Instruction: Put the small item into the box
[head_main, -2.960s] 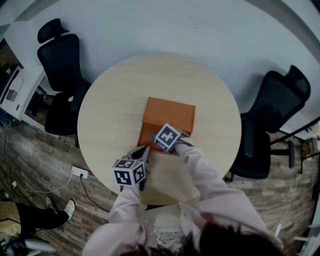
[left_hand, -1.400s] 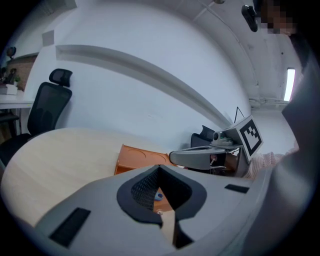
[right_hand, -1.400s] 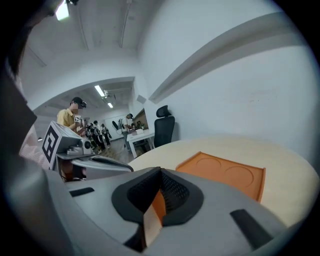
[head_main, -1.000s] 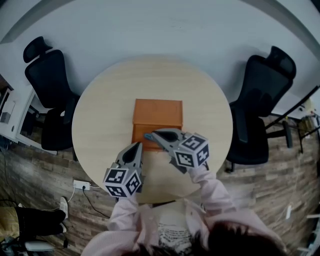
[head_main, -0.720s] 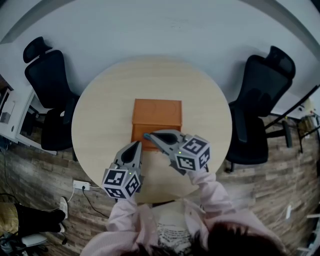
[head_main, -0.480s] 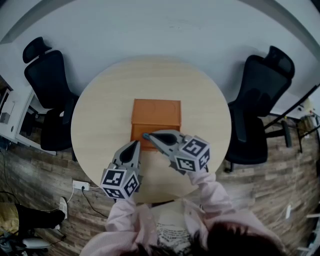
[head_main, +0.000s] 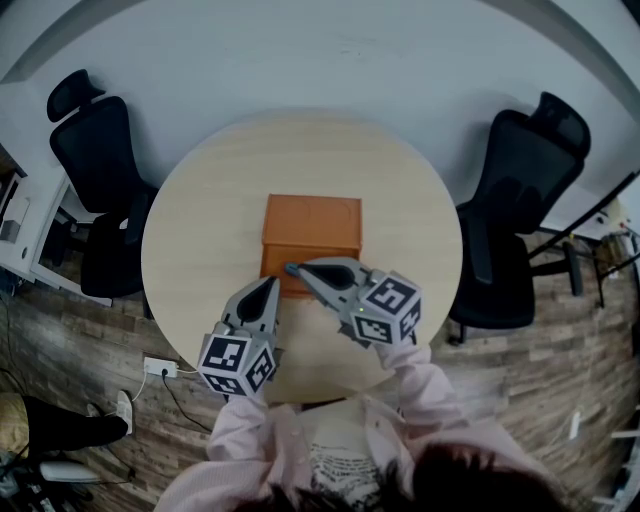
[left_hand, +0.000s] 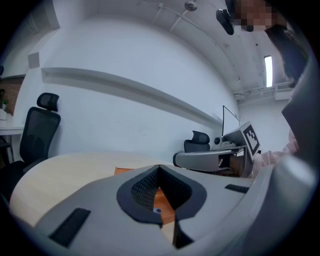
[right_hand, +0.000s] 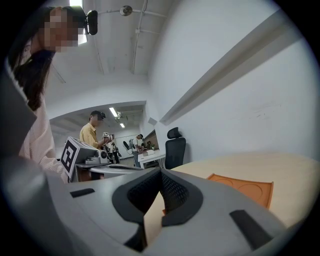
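Note:
An orange box (head_main: 312, 232) with its lid down sits in the middle of the round table (head_main: 200, 230). My right gripper (head_main: 292, 269) is shut, and its tip rests at the box's front edge, left of centre. A small bluish spot shows at that tip; I cannot tell whether it is held. In the right gripper view the jaws (right_hand: 161, 172) meet with nothing seen between them, and the box lid (right_hand: 245, 187) lies to the right. My left gripper (head_main: 272, 285) is shut and empty just in front of the box. In its own view (left_hand: 159, 169) the box (left_hand: 162, 202) shows behind the pads.
Black office chairs stand at the table's left (head_main: 100, 160) and right (head_main: 520, 190). A power strip (head_main: 160, 366) lies on the wooden floor at the lower left. People stand at desks far off (right_hand: 92, 132) in the right gripper view.
Three seconds ago the right gripper reached over the box's front from closer in. Over the last second it has lifted slightly; the left gripper has barely shifted.

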